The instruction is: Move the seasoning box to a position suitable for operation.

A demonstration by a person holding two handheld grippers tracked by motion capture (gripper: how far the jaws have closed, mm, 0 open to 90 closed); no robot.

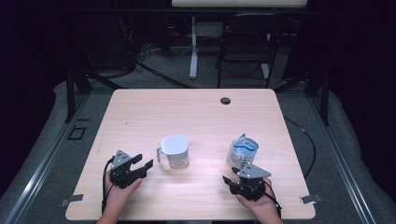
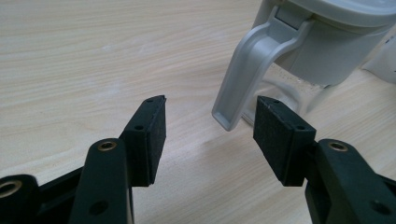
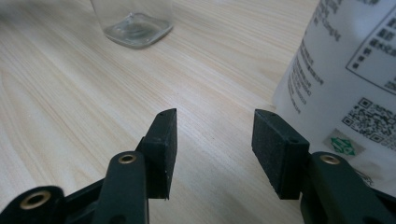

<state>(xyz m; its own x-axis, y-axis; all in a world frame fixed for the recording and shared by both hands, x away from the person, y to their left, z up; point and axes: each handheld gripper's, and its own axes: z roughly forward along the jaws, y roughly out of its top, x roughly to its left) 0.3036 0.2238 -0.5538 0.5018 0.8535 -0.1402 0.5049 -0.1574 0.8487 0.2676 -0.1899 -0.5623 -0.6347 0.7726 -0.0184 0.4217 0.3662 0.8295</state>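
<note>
From above I see the lidded clear jug (image 1: 174,150) mid-table and the white refill pouch (image 1: 243,150) to its right. My left gripper (image 2: 210,126) gapes empty near the jug's handle; my right gripper (image 3: 215,135), wide and empty, reveals the pouch's QR code, its small print unreadable.

A clear jug (image 1: 174,151) with a pale grey lid and handle stands upright near the table's middle; its handle faces left. A white-and-blue printed pouch (image 1: 243,151) stands well to its right.
</note>
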